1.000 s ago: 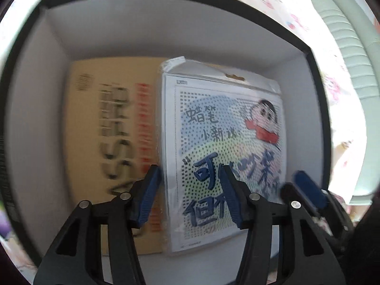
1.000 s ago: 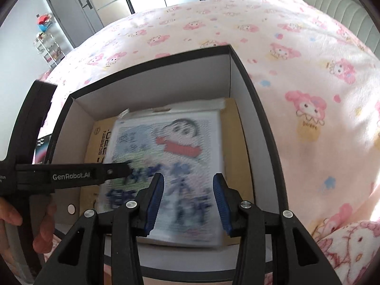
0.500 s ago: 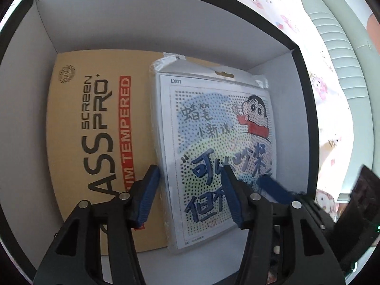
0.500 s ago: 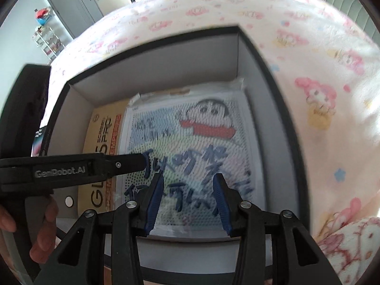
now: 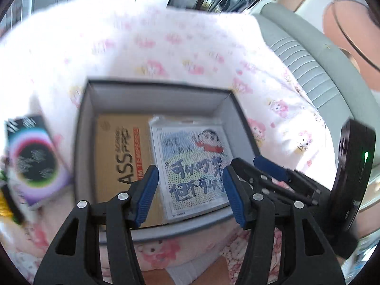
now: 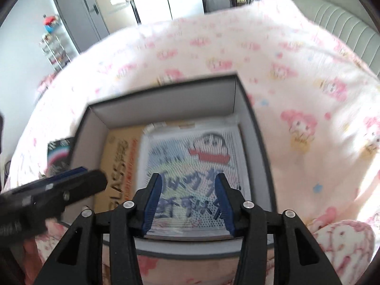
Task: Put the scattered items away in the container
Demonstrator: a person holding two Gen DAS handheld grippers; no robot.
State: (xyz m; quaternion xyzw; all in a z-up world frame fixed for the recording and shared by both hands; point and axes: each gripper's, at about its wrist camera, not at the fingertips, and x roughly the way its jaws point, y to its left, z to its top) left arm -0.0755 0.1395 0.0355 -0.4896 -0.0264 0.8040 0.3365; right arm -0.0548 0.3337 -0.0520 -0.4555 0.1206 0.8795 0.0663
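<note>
We held the left hand-held gripper above the near edge of the box, its blue pads spread apart and nothing between them. The right hand-held gripper hovered over the same near edge, likewise released and empty. The box sat on the bed, on a pink cartoon-print quilt. Two flat items lay inside it: a tan screen-protector pack on the floor of the box towards its left, and a bagged cartoon card towards its right, overlapping the tan pack's right edge. Both rested fully within the walls, so we judged that part of the tidying done. One item at least was left outside: a dark packet with a rainbow ring lay on the quilt just beside the box's left wall, and the right wrist view showed the same packet against that wall. At the far left edge of the left wrist view we caught slivers of yellow and green, too blurred and cropped to say what they were or whether they belonged to the job. We reckoned the task was partly through, with the ring packet the likely next pick, and the left hand-held gripper the nearer of the two to it.
</note>
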